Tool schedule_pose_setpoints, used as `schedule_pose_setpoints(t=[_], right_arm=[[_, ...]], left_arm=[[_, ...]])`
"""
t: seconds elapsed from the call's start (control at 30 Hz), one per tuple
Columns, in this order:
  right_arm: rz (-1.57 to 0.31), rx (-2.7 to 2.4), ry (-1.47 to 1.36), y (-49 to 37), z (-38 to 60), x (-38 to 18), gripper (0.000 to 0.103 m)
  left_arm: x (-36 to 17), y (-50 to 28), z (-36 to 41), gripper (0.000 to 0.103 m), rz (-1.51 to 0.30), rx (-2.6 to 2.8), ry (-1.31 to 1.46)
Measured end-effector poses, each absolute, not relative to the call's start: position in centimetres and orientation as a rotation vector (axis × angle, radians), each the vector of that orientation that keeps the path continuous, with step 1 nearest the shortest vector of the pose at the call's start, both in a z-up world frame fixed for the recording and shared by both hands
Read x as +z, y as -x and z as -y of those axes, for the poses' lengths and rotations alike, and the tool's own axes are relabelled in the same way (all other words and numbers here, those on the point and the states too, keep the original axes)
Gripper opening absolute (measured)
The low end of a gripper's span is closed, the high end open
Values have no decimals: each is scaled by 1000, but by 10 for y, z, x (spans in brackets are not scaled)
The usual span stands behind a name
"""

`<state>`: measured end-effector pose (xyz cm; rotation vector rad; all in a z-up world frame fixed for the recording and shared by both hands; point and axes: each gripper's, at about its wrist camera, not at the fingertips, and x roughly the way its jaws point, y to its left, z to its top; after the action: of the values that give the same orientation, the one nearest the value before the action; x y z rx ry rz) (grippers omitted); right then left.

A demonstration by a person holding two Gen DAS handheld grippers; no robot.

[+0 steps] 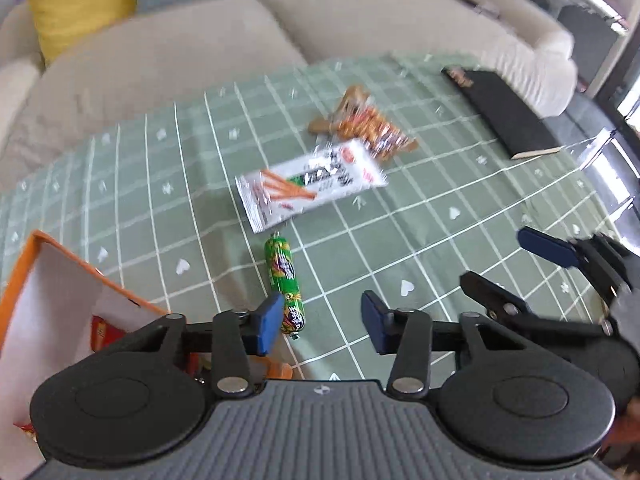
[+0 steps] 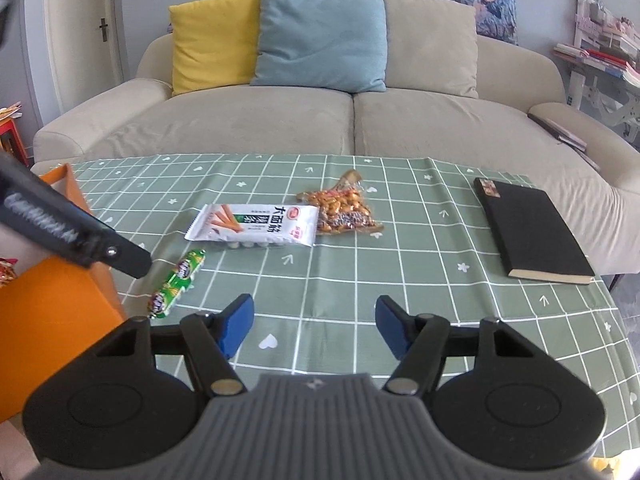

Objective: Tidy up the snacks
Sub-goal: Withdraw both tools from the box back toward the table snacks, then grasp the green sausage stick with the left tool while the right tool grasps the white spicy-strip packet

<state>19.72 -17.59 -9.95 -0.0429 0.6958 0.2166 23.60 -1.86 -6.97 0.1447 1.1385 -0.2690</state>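
Observation:
A green sausage stick (image 1: 285, 284) (image 2: 176, 283) lies on the green checked tablecloth (image 1: 400, 240) (image 2: 360, 272). A white snack packet (image 1: 310, 183) (image 2: 256, 226) lies beyond it, and an orange-brown snack bag (image 1: 368, 124) (image 2: 344, 210) lies behind that. An orange box (image 1: 60, 304) (image 2: 56, 296) with white inside stands at the left, with red packets in it. My left gripper (image 1: 322, 322) is open and empty, just right of the sausage's near end. My right gripper (image 2: 316, 326) is open and empty over bare cloth, and shows at the right of the left wrist view (image 1: 548, 246).
A black notebook (image 1: 500, 110) (image 2: 528, 230) lies at the table's right side. A beige sofa (image 2: 352, 120) with yellow, blue and beige cushions stands behind the table. A shelf with books (image 2: 604, 56) stands at the far right.

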Motion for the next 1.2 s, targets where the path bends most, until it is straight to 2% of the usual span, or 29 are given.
schedule_pose_setpoints(t=[0.1, 0.27, 0.47, 0.7, 0.9, 1.03, 1.1, 1.2], right_arm=[[-699, 225, 41, -202, 178, -105, 64], [-700, 248, 49, -210, 178, -111, 64], [-705, 256, 34, -216, 181, -116, 64], [-702, 283, 66, -223, 177, -119, 64], [-668, 351, 138, -233, 168, -120, 63], [-624, 404, 235, -245, 157, -120, 61], [-603, 418, 291, -254, 153, -123, 53], [-593, 437, 390, -270, 145, -129, 49]], left_arm=[[-85, -260, 20, 37, -1247, -183, -135], [-100, -290, 20, 35, -1361, -120, -105], [-120, -308, 31, 32, -1405, -84, -198], [-135, -320, 31, 32, -1458, -48, -204], [-139, -323, 31, 27, -1458, -57, -196], [-139, -321, 32, 25, -1441, -70, -204], [-140, -321, 32, 24, -1427, -78, -205], [-136, -319, 28, 24, -1400, -84, -182]])
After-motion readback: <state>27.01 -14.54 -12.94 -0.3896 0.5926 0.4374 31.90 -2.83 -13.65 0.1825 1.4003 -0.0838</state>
